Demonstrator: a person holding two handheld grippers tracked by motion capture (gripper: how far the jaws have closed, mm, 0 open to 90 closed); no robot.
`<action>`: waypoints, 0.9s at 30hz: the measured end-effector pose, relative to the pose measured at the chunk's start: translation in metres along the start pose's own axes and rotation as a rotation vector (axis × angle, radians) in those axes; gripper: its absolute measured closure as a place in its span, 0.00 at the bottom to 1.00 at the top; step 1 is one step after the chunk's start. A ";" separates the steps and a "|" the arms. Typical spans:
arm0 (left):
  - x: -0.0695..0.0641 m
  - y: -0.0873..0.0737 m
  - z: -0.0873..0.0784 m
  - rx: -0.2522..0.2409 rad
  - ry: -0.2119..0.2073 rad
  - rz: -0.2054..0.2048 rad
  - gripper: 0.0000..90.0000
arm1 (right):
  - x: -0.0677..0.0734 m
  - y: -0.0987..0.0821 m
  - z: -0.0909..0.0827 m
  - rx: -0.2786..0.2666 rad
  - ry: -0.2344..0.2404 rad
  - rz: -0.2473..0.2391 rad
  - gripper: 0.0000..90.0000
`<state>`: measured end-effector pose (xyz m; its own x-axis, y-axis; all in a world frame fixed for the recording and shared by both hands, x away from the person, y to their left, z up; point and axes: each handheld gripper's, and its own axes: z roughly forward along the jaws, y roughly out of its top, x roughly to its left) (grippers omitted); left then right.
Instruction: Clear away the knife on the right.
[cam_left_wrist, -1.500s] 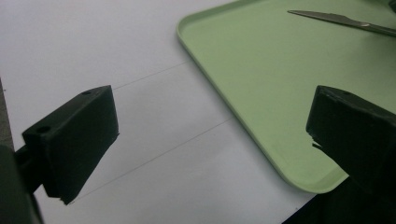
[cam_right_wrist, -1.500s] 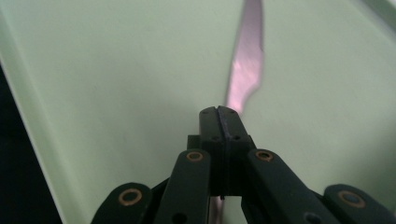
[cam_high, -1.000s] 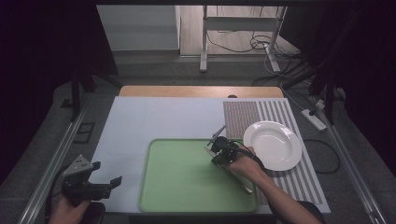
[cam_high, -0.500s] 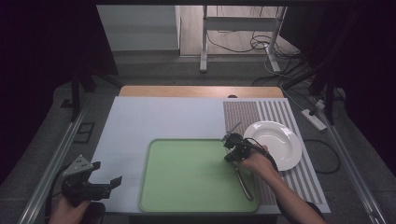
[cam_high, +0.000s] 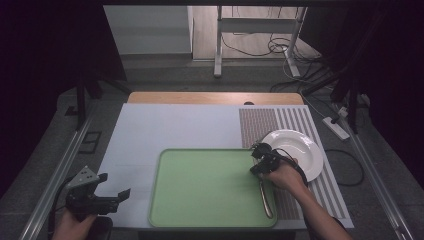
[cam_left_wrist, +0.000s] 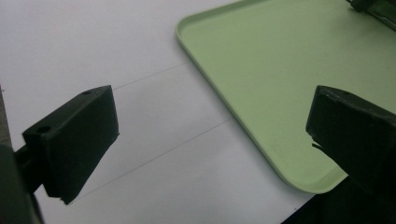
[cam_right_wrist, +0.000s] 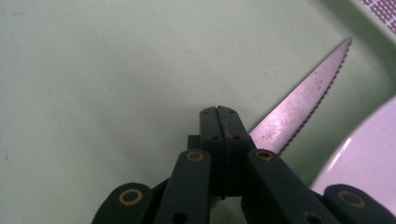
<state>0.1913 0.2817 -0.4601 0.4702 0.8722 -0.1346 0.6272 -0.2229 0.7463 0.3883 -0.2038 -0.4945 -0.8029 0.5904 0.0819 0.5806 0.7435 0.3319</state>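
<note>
Knife (cam_right_wrist: 306, 98) sits clamped in the right gripper (cam_high: 261, 161) at the green tray's (cam_high: 200, 200) 3 o'clock edge, beside the white plate (cam_high: 300, 150), likely mid-carry and needing a gentle set-down, while the left gripper (cam_high: 107, 200) waits agape at 8 o'clock

Speckled serrated metal knife blade (cam_right_wrist: 299, 105); matt green tray (cam_right_wrist: 93, 84); glossy white plate (cam_right_wrist: 369, 158)

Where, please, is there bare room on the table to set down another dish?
The white mat left of and behind the green tray is bare, as is most of the tray itself. The right side is crowded: the right claw holds a knife at the tray's right edge, beside the white plate. The open left claw hovers at the front left corner.
</note>
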 end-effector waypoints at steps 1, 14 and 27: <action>0.000 0.000 0.000 0.000 0.000 0.000 0.03 | 0.000 -0.001 0.000 -0.001 0.001 0.002 1.00; 0.000 0.000 0.000 0.001 -0.003 -0.004 0.03 | 0.009 0.002 -0.003 -0.016 -0.006 0.035 0.88; 0.000 0.000 0.000 0.001 -0.001 0.000 0.03 | 0.019 0.002 -0.028 -0.150 0.002 0.043 0.66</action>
<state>0.1912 0.2821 -0.4602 0.4707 0.8718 -0.1357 0.6280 -0.2230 0.7455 0.3706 -0.1999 -0.4660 -0.7784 0.6196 0.1011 0.5876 0.6623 0.4650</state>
